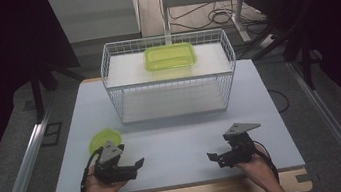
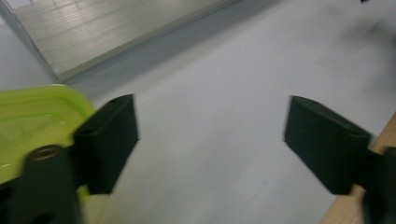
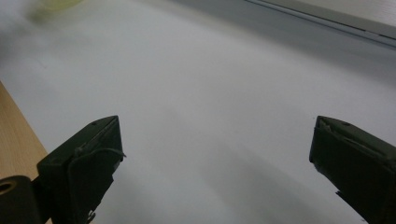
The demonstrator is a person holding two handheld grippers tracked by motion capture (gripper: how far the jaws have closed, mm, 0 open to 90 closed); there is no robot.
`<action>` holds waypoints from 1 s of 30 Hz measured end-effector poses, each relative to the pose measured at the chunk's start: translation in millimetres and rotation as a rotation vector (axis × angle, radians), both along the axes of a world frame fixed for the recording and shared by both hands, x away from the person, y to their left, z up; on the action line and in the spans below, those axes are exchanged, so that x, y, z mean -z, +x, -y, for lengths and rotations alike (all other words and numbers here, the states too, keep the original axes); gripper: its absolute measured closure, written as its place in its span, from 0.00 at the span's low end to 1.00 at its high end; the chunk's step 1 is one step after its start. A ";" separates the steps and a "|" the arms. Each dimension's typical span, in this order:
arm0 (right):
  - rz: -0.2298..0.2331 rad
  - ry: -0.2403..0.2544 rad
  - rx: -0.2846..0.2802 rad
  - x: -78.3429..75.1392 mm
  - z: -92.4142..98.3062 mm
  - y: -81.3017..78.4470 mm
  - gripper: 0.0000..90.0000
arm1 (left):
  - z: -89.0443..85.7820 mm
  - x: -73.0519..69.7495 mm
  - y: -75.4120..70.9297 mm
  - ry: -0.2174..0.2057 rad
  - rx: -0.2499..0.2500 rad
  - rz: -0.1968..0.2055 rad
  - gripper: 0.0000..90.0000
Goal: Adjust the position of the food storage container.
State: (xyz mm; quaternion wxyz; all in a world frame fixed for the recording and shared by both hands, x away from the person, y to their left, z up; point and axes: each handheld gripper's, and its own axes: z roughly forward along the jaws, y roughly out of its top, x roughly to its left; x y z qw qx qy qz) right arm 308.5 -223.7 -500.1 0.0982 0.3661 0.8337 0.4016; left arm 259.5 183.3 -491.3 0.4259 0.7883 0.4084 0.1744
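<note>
A dark room surrounds your pale grey table [image 1: 175,146], with a floor rail and loose cables beyond its far edge. A white wire basket [image 1: 169,76] stands at the middle of the far half, holding a green rectangular container [image 1: 170,56] on its upper shelf. In front of it, the near half of the table lies open between your two hands, and a wooden strip runs along the near edge.

Your left tongs [image 1: 137,164] hang over the near left part of the table, pointing toward the middle, jaws apart with nothing between them. The green lid [image 1: 104,138] lies flat just behind them, near the left edge: translucent lime plastic, rounded, with a raised rim; in the left gripper view it sits beside the jaw, not clamped.

Your right tongs [image 1: 212,156] hover over the near right part, well apart from the left, jaws wide and empty over bare table.
</note>
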 end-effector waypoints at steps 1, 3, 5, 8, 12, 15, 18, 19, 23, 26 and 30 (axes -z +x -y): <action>-0.011 0.001 0.003 2.0 -0.2 0.3 0.04 | -12.2 -1.1 6.2 -0.004 -0.009 -0.006 0.41; -0.024 0.002 0.000 3.9 -1.7 0.4 0.05 | -22.3 -2.3 12.1 -0.004 -0.017 -0.012 0.56; -0.027 -0.006 -0.005 5.2 -4.3 -0.2 0.05 | -32.4 -4.4 19.7 0.018 -0.052 0.000 0.73; -0.019 -0.017 -0.012 5.8 -5.7 -0.6 0.05 | -41.2 -6.0 27.4 0.022 -0.071 0.002 0.89; -0.033 -0.009 -0.018 6.8 -5.8 -0.3 0.07 | -64.8 -7.8 46.0 0.045 -0.160 0.005 1.00; -0.040 -0.012 -0.022 7.8 -6.2 0.0 0.08 | -77.1 -6.2 54.0 0.046 -0.214 0.008 1.00; -0.039 -0.015 -0.024 8.6 -6.9 0.2 0.08 | -84.3 -4.6 57.7 0.052 -0.246 0.011 1.00; -0.040 -0.018 -0.028 9.1 -7.3 0.3 0.08 | -91.6 -2.9 59.8 0.050 -0.277 0.014 1.00; -0.044 -0.025 -0.033 10.2 -7.6 0.5 0.08 | -103.0 3.7 60.1 0.061 -0.328 0.005 1.00; -0.048 -0.031 -0.034 11.5 -7.7 1.0 0.08 | -106.6 8.2 59.8 0.064 -0.343 -0.007 1.00; -0.053 -0.041 -0.034 12.6 -8.1 1.0 0.09 | -108.3 15.3 60.0 0.060 -0.348 -0.023 1.00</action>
